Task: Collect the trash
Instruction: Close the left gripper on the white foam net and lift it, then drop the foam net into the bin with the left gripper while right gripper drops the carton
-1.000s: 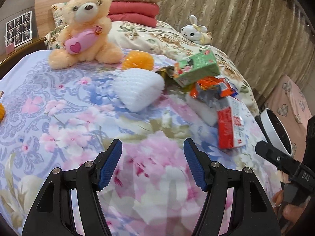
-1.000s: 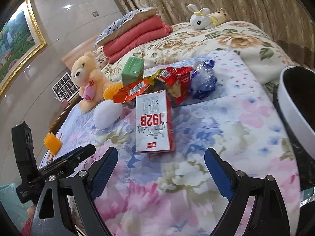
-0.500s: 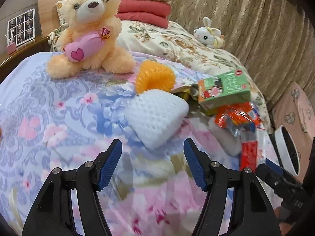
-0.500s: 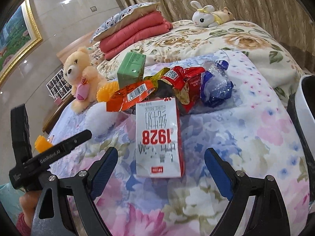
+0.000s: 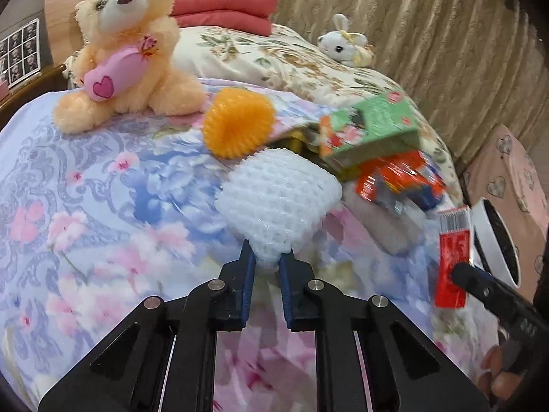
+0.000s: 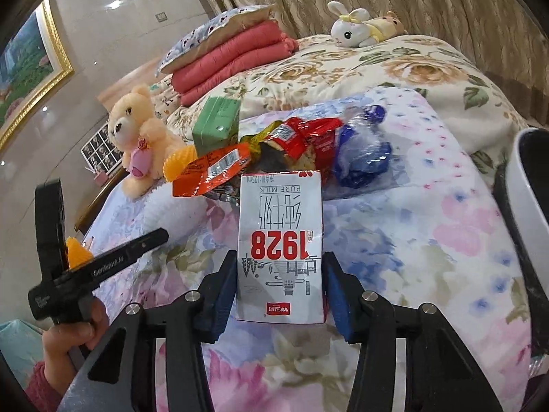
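My left gripper is pinching the near tip of the white foam net lying on the floral bedspread. My right gripper is clamping the milk carton; only its camera is showing the carton's 1928 print.

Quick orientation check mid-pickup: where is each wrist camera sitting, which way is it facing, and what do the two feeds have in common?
Left wrist: behind the left claw, facing up the bed toward the teddy bear; claw pinches the white foam fruit net; right claw at the right edge.
Right wrist: behind the right claw, facing the trash pile; claw straddles the milk carton; the left claw and hand show.
Shared: teddy bear, green carton, milk carton, white bin.
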The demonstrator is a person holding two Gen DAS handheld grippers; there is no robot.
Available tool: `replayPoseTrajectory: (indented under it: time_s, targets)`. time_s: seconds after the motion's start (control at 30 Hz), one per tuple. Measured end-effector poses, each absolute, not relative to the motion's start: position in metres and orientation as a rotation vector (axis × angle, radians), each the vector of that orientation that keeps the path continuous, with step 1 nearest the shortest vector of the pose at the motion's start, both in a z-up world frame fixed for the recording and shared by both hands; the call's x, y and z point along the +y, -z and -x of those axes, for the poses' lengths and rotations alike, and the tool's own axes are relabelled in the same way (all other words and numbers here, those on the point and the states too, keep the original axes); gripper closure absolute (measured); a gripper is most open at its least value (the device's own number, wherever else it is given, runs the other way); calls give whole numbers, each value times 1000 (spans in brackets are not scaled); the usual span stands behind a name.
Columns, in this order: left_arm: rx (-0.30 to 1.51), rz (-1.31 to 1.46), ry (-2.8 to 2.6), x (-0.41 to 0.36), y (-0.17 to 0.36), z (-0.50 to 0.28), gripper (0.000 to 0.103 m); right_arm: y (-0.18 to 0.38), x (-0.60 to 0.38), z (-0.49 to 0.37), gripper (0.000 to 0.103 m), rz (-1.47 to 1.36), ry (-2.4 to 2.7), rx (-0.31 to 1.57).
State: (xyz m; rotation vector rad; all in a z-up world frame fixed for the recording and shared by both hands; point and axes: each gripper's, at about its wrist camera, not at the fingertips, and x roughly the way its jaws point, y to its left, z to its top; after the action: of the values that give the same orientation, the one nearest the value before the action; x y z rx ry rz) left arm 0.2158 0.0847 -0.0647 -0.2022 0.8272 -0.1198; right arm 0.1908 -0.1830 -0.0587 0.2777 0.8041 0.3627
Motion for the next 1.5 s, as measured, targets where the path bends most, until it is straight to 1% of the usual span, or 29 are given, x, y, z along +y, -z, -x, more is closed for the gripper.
replayPoseTrajectory:
  time_s: [0.43,1.03,1.5]
  targets:
    - [831,220,274,28,54,-166,91,50,-235,-165,54,-335,-326,776]
    - [815,160,437,-59,31,-171,91,39,-302,-141,54,-401,-228,716]
    - [808,117,529,-111,21,-177,91,33,-360,-132,54,-437,-128,679]
